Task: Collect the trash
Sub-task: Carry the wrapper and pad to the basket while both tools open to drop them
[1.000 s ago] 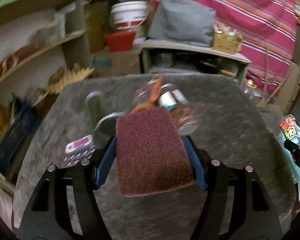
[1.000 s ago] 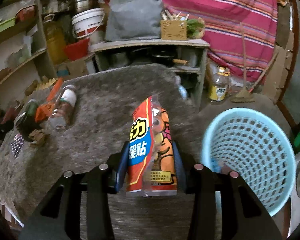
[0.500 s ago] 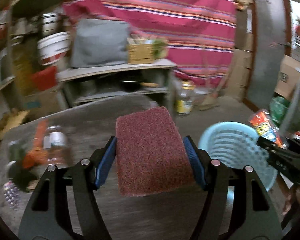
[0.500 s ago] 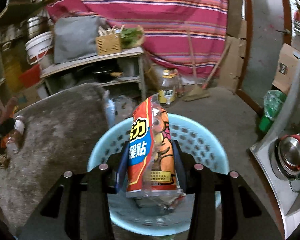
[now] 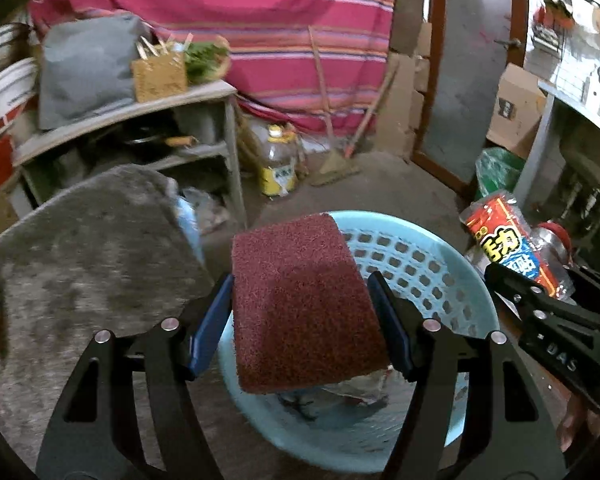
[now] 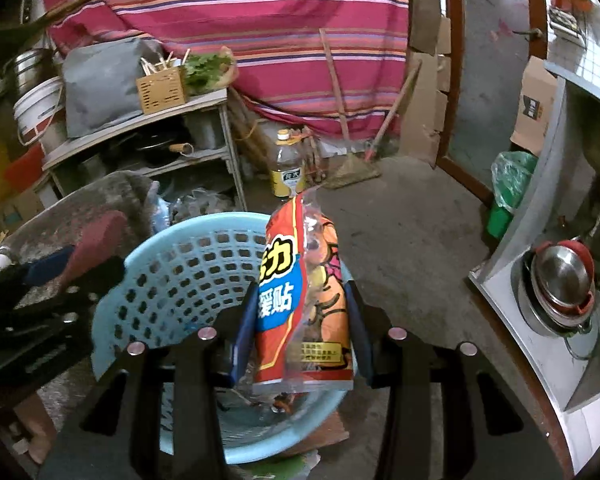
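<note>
Both grippers are closed on trash above the basket: your left gripper clamps a dark red scouring pad between its blue pads, and your right gripper clamps a red and orange snack wrapper upright between its own. Largest in view, the striped pink curtain hangs across the back wall, with a grey shelf unit in front of it carrying a grey bag and a small woven box. Next in size, the grey-covered table occupies the left of the left wrist view, its rounded edge just beside the basket. Below both grippers stands the light blue perforated basket on the floor, with some crumpled scraps at its bottom, blurred and hard to identify. You hold the pad over the basket's left half; the wrapper hangs over its right half, seen at the right edge of the left wrist view. Smaller items lie beyond: a broom leaning at the curtain, a yellow-labelled oil bottle on the floor, and a green bag by the metal counter.
</note>
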The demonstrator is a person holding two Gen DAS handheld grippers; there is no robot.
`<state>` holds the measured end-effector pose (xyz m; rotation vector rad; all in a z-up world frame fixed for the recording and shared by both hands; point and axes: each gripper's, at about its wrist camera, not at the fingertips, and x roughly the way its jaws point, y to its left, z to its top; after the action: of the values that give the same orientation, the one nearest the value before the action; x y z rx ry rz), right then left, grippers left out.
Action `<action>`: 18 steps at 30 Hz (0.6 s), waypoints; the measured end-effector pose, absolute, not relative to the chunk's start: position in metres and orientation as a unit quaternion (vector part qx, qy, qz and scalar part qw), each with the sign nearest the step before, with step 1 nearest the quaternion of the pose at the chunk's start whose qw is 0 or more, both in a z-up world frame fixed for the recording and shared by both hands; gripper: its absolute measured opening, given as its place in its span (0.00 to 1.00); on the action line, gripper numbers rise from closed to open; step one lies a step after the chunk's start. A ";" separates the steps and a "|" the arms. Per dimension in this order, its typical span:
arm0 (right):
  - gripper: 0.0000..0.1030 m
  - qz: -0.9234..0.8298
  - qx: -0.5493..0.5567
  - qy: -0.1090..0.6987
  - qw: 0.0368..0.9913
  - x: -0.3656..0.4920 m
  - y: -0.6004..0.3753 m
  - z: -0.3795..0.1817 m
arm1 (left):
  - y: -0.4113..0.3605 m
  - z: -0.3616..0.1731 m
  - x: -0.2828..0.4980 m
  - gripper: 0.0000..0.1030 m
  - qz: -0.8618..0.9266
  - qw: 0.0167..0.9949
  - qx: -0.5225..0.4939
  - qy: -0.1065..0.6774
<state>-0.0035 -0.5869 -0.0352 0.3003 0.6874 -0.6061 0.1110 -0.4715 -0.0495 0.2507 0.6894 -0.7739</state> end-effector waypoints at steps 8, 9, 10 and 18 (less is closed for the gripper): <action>0.41 -0.291 0.161 0.332 0.883 -0.008 -0.597 -0.042 | -0.473 -0.042 0.116 0.85 -0.354 0.870 0.126 0.320; 0.41 -0.289 0.160 0.331 0.884 -0.007 -0.596 -0.042 | -0.468 -0.039 0.118 0.88 -0.350 0.873 0.123 0.317; 0.41 -0.288 0.158 0.332 0.884 -0.006 -0.594 -0.042 | -0.460 -0.037 0.120 0.89 -0.343 0.877 0.119 0.316; 0.41 -0.269 0.156 0.332 0.891 0.019 -0.579 -0.045 | -0.394 -0.027 0.137 0.94 -0.288 0.900 0.107 0.308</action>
<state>0.0186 -0.5794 -0.0447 0.3232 0.6892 -0.5579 0.1373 -0.3935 -0.0272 0.2213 0.6383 -0.5954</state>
